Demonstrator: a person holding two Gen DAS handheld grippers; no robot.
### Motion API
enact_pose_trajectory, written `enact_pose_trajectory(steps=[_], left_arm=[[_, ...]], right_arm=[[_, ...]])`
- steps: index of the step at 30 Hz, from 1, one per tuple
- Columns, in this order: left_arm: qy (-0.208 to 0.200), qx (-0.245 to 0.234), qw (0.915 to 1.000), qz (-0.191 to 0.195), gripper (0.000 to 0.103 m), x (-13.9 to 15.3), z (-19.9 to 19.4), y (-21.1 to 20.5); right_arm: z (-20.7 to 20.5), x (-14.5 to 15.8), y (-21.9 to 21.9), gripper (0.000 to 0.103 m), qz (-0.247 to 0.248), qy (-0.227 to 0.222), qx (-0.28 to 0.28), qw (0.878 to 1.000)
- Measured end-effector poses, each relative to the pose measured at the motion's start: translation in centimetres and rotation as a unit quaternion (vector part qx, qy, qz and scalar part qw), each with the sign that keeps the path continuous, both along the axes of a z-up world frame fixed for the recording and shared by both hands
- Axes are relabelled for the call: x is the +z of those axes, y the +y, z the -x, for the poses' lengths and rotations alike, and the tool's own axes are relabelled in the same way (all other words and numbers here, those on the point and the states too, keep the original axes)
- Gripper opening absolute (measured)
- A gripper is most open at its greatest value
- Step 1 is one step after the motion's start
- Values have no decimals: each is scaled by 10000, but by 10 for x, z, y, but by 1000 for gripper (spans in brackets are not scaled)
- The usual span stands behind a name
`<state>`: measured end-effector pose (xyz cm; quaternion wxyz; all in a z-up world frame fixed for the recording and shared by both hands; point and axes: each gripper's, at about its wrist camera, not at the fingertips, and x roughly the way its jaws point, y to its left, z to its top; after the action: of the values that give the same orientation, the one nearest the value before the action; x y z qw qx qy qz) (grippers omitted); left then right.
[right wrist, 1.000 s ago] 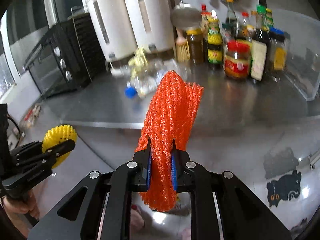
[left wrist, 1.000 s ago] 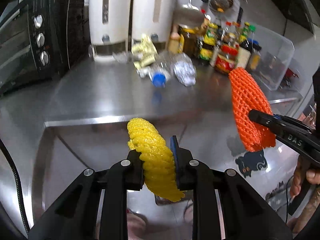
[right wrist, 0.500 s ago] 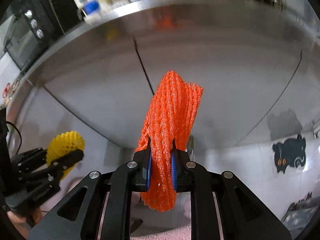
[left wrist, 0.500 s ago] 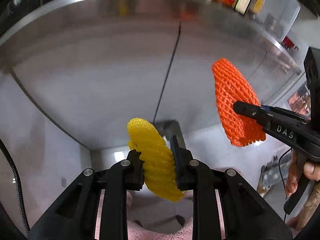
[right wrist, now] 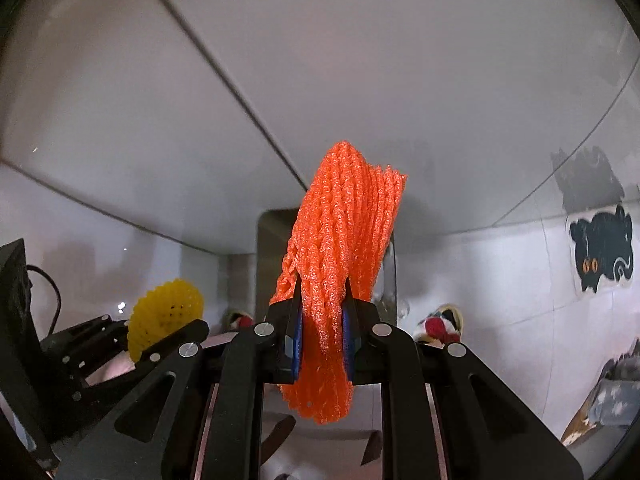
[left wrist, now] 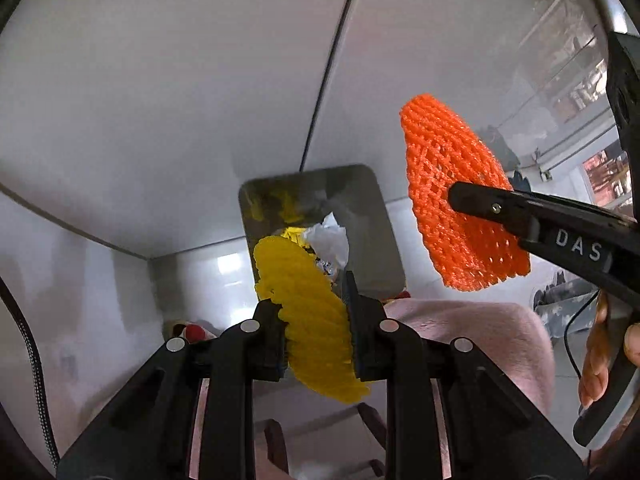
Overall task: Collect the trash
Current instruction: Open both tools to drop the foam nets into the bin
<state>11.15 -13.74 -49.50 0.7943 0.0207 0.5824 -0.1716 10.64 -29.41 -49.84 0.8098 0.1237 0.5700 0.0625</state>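
Two foam fruit nets held above a steel trash bin [left wrist: 384,216].
Left tongs [left wrist: 316,344] clamp the yellow foam net [left wrist: 308,320]; right tongs [right wrist: 322,344] clamp the orange foam net [right wrist: 344,240]. Both nets look light, soft, squashable, pinched mid-body.

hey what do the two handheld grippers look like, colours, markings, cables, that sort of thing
Both are matte black plastic with triangular cut-outs and round silver screws. The right gripper has blue pads on its fingers, and its side carries white letters "DAS" in the left wrist view. A braided black cable runs beside the left gripper.
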Motion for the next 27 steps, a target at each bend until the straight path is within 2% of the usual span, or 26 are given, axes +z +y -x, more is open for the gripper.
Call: enact_pose_trajectory(steps=[6,8,10,12,14,16,20,27], left_arm=[[335,-46,9994,4,22,-44,-22,-8],[373,-44,9993,5,25,-48,-22,-8],[401,-17,9992,32,32,-52,-28,-9],[389,26,9992,66,33,-52,-31,-7],[363,53,9993,63,39,-49,-31,-7],[318,66,9995,50,44,-45,-32,-5],[163,90,9998,48,58,-30,-28,-1],[-258,70,9996,-7,82,13,-13,2]], right_arm=[[-23,-36,2,17,-68,381,-25,9992],[-30,-41,3,19,-66,435,-18,9990],[-35,-45,0,19,-92,461,-34,9989],[-39,-43,1,20,-118,466,-52,9988],[-41,-41,3,27,-125,452,-73,9989],[-43,-37,3,45,-130,393,-100,9991],[-38,-23,2,50,-81,253,-153,9995],[-27,11,2,65,-24,-53,-245,9997]])
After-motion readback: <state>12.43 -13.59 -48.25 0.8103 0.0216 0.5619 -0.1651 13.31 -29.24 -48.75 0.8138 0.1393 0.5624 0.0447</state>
